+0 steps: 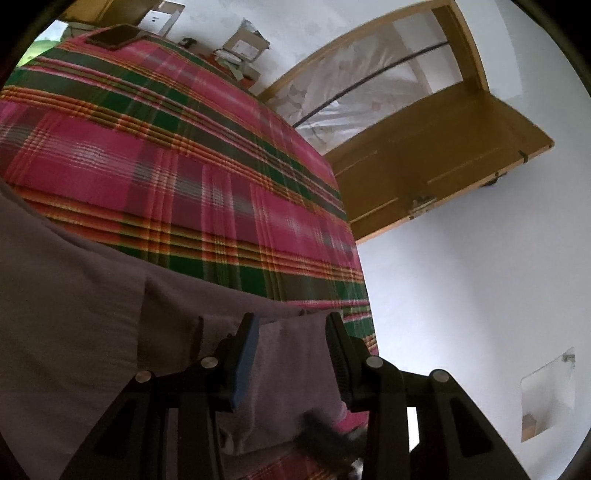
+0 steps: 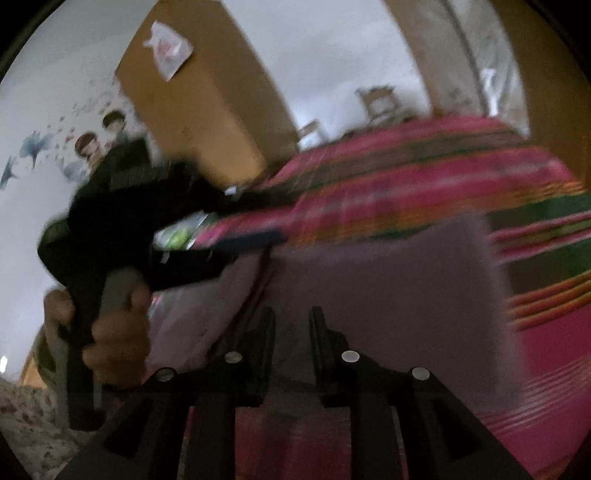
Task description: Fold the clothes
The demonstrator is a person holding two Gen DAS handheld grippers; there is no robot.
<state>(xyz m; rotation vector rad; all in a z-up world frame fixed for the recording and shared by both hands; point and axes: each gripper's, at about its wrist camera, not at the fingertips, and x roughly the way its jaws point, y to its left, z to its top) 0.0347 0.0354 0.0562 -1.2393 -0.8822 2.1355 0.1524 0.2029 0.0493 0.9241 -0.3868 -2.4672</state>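
- Two handheld grippers worked over one grey-mauve garment (image 1: 74, 314) spread on a bed covered by a pink, green and orange plaid blanket (image 1: 166, 155)
- Left gripper (image 1: 291, 354) had its jaws spread apart, with a fold of the garment lying between them; the blue-padded finger (image 1: 243, 362) sat at about 9 o'clock of that fold and the black ribbed finger (image 1: 341, 362) at about 3 o'clock, neither clearly pressing the cloth
- Garment filled the 7 to 9 o'clock part of the left wrist view, its edge running across the blanket toward 4 o'clock
- A dark flat object (image 1: 114, 36), perhaps a phone, lay on the blanket at about 11 o'clock, well apart from the garment
- Cardboard boxes (image 1: 245, 44) stood beyond the bed near 12 o'clock, and a wooden door (image 1: 436, 155) hung at 2 o'clock against a white wall (image 1: 480, 295)
- Right wrist view was heavily blurred; the right gripper (image 2: 291, 343) showed a narrow gap between its fingers with garment cloth in front of them, and I could not tell whether it gripped anything
- Garment (image 2: 388, 280) lay across the centre of that view, the blanket to 3 o'clock of it
- At 9 o'clock a person's hand (image 2: 110, 332) gripped the handle of the other black gripper, whose tip reached the garment's edge
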